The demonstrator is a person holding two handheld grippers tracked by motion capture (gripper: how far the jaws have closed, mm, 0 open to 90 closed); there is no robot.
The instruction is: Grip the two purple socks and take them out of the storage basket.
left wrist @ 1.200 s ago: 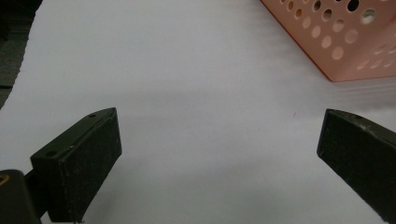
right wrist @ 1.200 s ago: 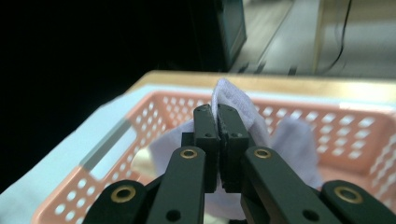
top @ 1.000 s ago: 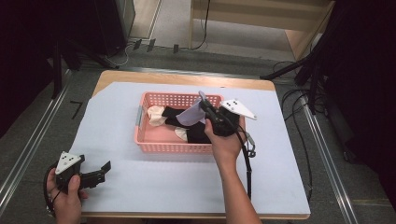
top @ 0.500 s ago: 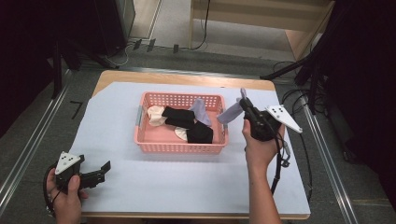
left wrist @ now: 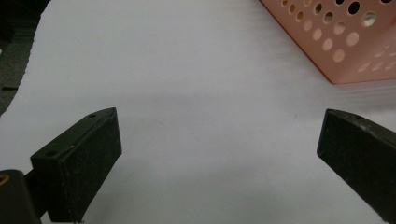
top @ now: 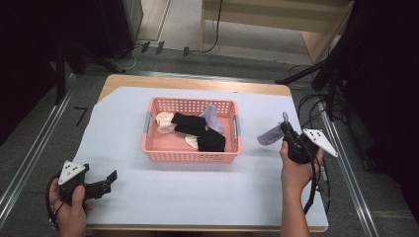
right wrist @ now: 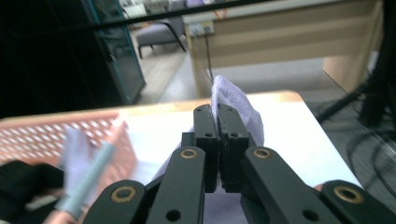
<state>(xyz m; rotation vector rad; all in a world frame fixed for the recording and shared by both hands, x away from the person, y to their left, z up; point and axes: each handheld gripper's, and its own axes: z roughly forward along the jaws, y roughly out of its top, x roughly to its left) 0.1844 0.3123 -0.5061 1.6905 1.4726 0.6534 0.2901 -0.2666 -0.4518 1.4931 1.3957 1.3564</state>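
While the right gripper [right wrist: 218, 122] pinches a lavender fabric sock [right wrist: 236, 105] beside the pink perforated plastic basket [top: 190, 151] | left gripper [left wrist: 219, 154] gapes, empty, over white paper sheet [left wrist: 187, 93]

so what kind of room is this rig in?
Probably a lab or office set up for recording: a table under a white sheet, metal rails on the floor beside it, cables on grey carpet, and a wooden desk behind.

A wooden table [top: 197, 81] with white cover [top: 197, 192] stands on grey floor [top: 29, 148]; behind it a light wooden desk [top: 276, 19], black cables [top: 215, 29], dark surroundings
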